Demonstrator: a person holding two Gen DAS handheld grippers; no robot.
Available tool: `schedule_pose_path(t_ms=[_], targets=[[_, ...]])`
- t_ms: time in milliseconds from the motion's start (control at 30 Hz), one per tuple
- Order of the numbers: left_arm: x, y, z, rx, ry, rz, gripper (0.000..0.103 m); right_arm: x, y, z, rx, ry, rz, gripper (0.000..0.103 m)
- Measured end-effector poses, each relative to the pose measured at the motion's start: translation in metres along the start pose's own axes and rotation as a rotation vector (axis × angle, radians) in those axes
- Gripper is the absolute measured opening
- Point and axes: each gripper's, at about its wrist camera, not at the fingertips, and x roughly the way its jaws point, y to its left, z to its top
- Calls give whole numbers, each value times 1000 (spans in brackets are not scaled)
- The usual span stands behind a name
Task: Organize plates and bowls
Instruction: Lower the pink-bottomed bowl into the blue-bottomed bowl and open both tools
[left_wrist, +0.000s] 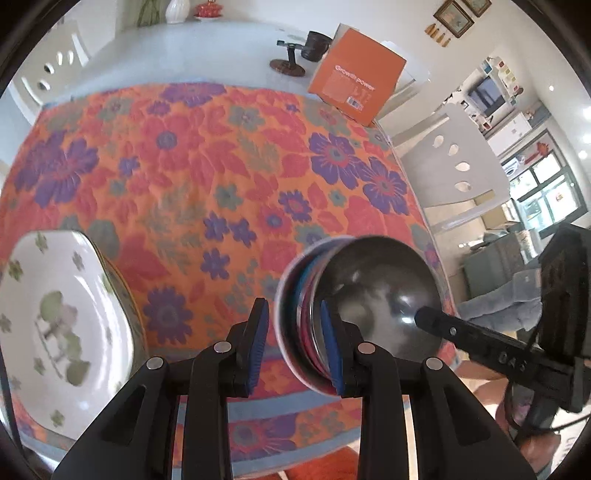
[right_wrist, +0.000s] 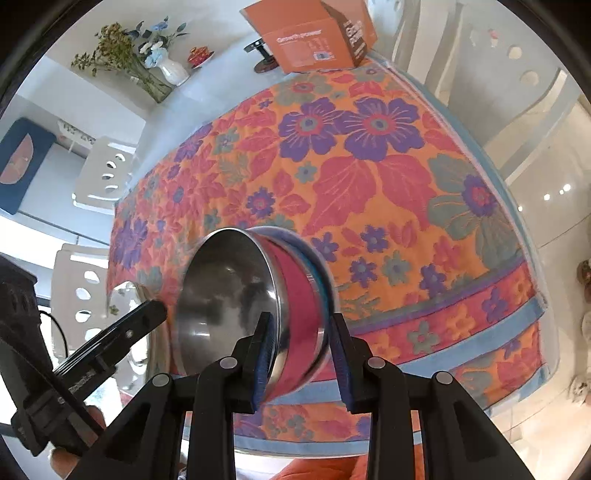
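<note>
Now my right gripper (right_wrist: 301, 350) pinches the stacked bowls (right_wrist: 255, 310); left gripper (left_wrist: 295, 347) spread; plates (left_wrist: 62, 317) still need sorting.

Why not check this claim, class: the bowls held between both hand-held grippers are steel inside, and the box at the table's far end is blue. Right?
One error: the box is orange, not blue, as the right wrist view shows. The bowls are indeed steel inside.

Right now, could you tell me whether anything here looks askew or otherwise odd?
Yes: the nested stack of bowls is tipped on its side, opening facing sideways, with both grippers' jaws straddling its rim. The floral plate lies flat on the tablecloth.
</note>
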Motion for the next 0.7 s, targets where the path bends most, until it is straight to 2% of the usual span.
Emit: schedule_pose_path(t_ms=[200, 267, 333, 433, 500, 533, 567, 600, 633, 667, 700], targets=[[8, -8, -8, 13, 23, -16, 26, 5, -22, 2, 87, 14, 59, 29], [-1, -8, -8, 12, 1, -21, 26, 0, -25, 2, 100, 11, 82, 29], [-13, -7, -4, 2, -26, -30, 26, -14, -19, 2, 68, -25, 71, 29], [-39, -11, 1, 0, -91, -56, 26, -40, -5, 3, 28, -85, 108, 29], [-61, -18, 2, 14, -155, -80, 26, -61, 9, 2, -18, -143, 131, 34], [-68, -22, 3, 21, -174, -84, 27, -74, 19, 1, -53, -180, 139, 42], [-74, -25, 3, 29, -192, -83, 29, -81, 27, -2, -78, -207, 141, 56], [-79, -29, 2, 36, -207, -81, 31, -90, 34, -4, -108, -242, 145, 61], [-84, -32, 0, 38, -222, -73, 39, -97, 40, -7, -140, -272, 145, 70], [-86, -32, -1, 32, -228, -63, 63, -99, 45, -9, -161, -287, 140, 77], [-86, -32, -2, 21, -234, -52, 77, -100, 50, -9, -188, -295, 126, 79]])
